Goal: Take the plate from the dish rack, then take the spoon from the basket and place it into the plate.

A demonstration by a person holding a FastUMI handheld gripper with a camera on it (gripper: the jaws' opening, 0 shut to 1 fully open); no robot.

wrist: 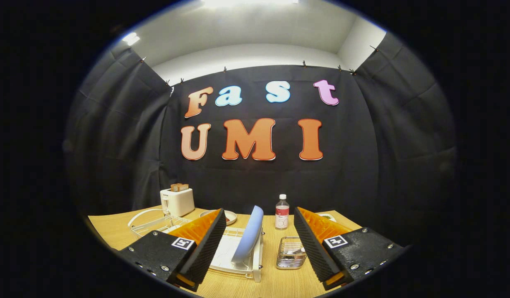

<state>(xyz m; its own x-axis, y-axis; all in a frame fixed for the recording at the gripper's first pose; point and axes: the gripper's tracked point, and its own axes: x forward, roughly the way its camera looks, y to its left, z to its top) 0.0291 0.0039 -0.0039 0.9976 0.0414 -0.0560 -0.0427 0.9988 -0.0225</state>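
A light blue plate (248, 235) stands on edge in a white dish rack (234, 260) on the wooden table, between my two fingers and a little beyond their tips. To the right of the rack is a small wire basket (291, 253) with a spoon (295, 251) lying in it, close to the right finger. My gripper (260, 219) is open wide and holds nothing, hovering above the near part of the table.
A white toaster (177, 201) with toast stands at the back left, with a white wire rack (155, 223) in front of it. A small dish (230, 215) and a clear bottle (282, 212) stand behind the dish rack. The wooden table (114, 231) runs to the cloth wall.
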